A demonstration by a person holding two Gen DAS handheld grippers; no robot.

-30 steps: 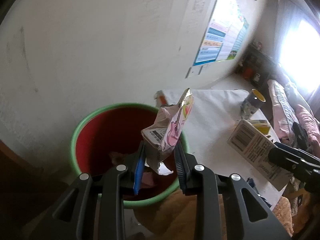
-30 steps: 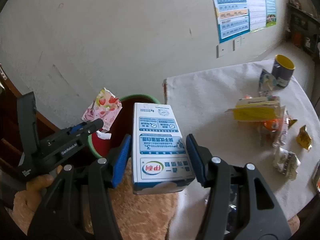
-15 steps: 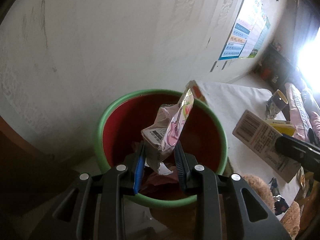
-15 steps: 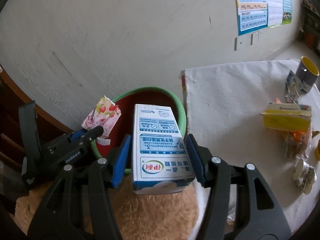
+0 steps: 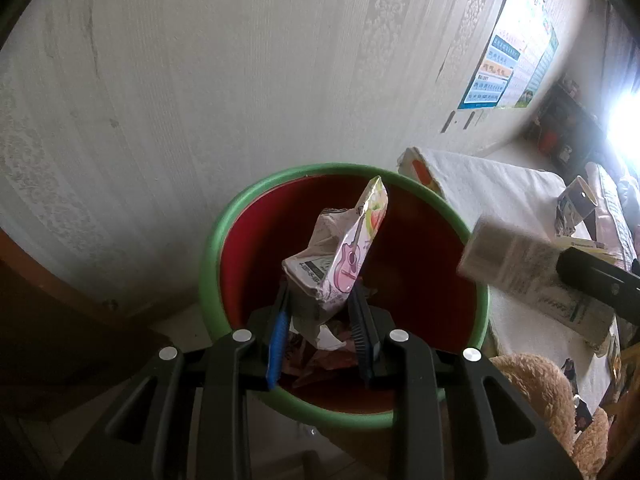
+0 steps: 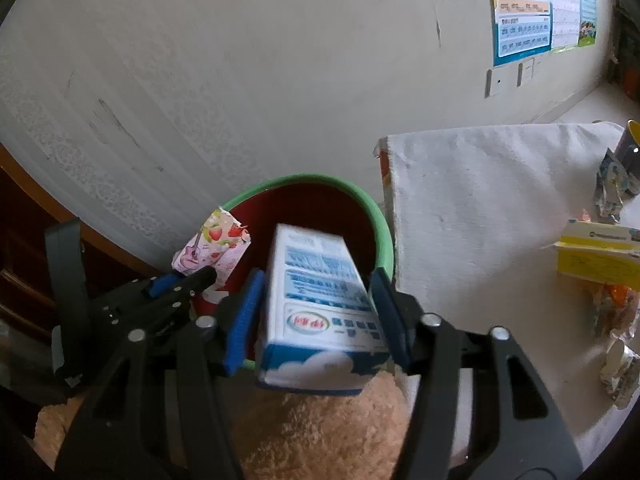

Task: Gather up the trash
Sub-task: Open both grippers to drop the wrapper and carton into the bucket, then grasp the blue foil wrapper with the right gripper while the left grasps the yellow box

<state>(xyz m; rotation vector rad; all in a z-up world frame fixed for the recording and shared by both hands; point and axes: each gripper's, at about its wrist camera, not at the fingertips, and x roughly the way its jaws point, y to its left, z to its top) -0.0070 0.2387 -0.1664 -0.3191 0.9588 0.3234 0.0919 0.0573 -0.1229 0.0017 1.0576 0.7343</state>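
Left wrist cam: my left gripper [image 5: 320, 312] has its fingers [image 5: 278, 328] pinching a crumpled pink carton [image 5: 340, 256] with a guitar print, held right over the green-rimmed red bin [image 5: 208, 264]. Some scraps already sit at the bottom. Off to the right there's a blurry milk carton [image 5: 524, 272] poking in over the bin's rim, with the white-covered worktop [image 5: 500, 184] behind it.

Right wrist cam: my right gripper [image 6: 316, 312] has the blue-and-white milk carton between its fingers [image 6: 244, 320], but there's a visible gap on both sides and the carton is tilted and blurred, so the fingers look spread, not gripping. It's above the bin's near rim. More wrappers [image 6: 596, 256] lie on the worktop.
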